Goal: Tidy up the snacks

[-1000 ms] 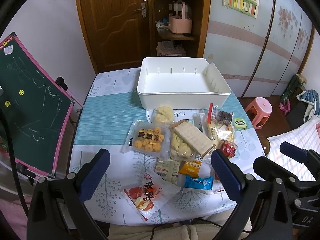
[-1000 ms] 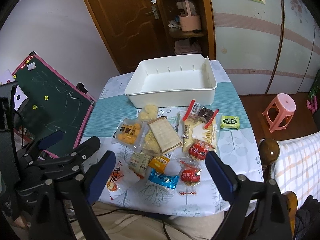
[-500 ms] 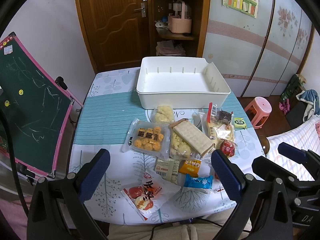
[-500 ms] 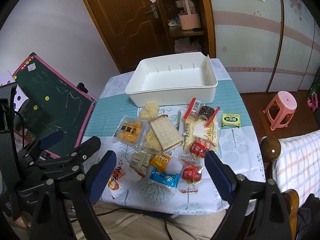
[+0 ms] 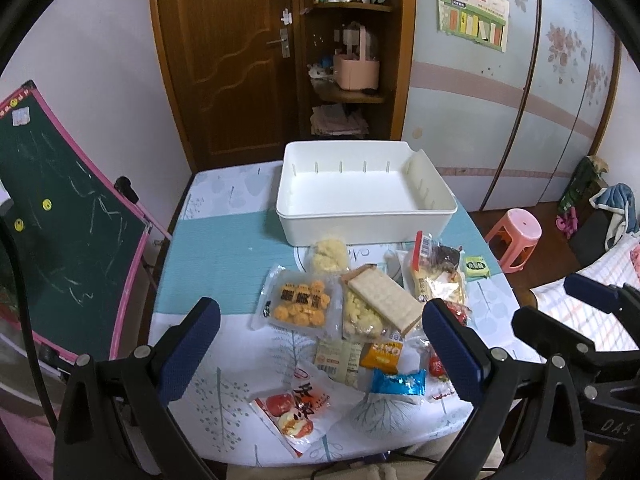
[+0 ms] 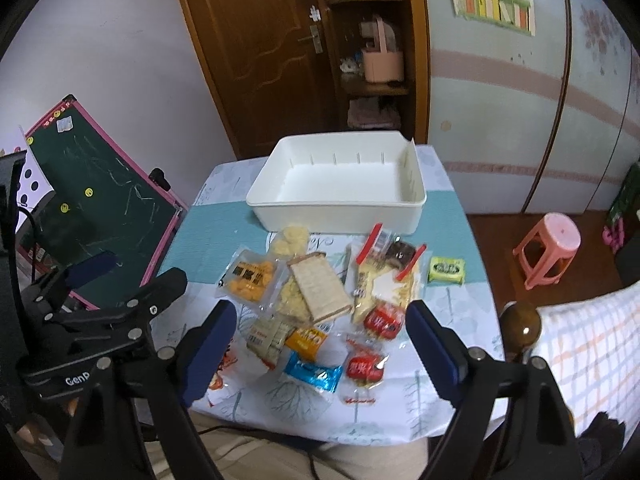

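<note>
Both tongs stand wide open and empty above the near edge of the table with the leaf-print and teal cloth (image 5: 224, 240): the left gripper (image 5: 320, 350) over the white-and-red packet (image 5: 298, 410), the right gripper (image 6: 320, 334) over the blue wrapper (image 6: 314, 374) and the red wrapped sweet (image 6: 366, 366). The snack packets lie in a loose heap mid-table, the cream sandwich-cracker pack (image 5: 380, 300) overlapping its neighbours, just before the empty white rectangular plastic bin (image 5: 364, 192) at the far side. The left view largely hides the red sweet behind its right finger; the right view shows it whole, along with the small green packet (image 6: 446, 269) lying apart at the right.
</note>
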`<state>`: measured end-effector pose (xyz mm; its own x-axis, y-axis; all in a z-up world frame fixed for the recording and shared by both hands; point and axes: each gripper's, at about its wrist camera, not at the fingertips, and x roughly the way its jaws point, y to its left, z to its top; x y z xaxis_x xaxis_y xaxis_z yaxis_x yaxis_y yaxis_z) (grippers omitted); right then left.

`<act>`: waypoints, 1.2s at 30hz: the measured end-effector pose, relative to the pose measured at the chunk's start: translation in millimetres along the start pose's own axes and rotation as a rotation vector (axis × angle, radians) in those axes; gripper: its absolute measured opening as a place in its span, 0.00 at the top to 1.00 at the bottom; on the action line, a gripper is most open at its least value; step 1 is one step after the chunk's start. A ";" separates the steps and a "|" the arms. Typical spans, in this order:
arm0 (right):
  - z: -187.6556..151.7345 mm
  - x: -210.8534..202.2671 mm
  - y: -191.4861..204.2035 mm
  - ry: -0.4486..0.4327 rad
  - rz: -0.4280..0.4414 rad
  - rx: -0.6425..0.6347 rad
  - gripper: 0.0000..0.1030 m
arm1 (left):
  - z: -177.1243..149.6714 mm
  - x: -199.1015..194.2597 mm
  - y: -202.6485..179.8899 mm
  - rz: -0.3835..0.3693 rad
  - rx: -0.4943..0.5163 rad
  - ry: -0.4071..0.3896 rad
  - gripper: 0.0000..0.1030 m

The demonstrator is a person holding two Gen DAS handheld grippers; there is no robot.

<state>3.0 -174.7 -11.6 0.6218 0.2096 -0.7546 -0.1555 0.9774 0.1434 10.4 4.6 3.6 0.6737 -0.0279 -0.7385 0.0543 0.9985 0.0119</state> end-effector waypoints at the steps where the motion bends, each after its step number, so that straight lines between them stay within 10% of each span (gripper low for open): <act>1: 2.0 -2.0 0.8 -0.007 -0.004 -0.009 0.15 | 2.4 -1.3 1.7 0.001 -0.001 -0.003 0.02; 36: -12.6 25.8 -33.4 -0.061 -0.016 0.052 0.15 | -14.9 55.7 20.7 -0.076 0.062 0.140 0.02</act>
<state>14.6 -202.3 -44.0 0.6699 0.1935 -0.7168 -0.1057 0.9805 0.1660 38.1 24.5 -47.3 0.5569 -0.0923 -0.8255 0.1500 0.9886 -0.0094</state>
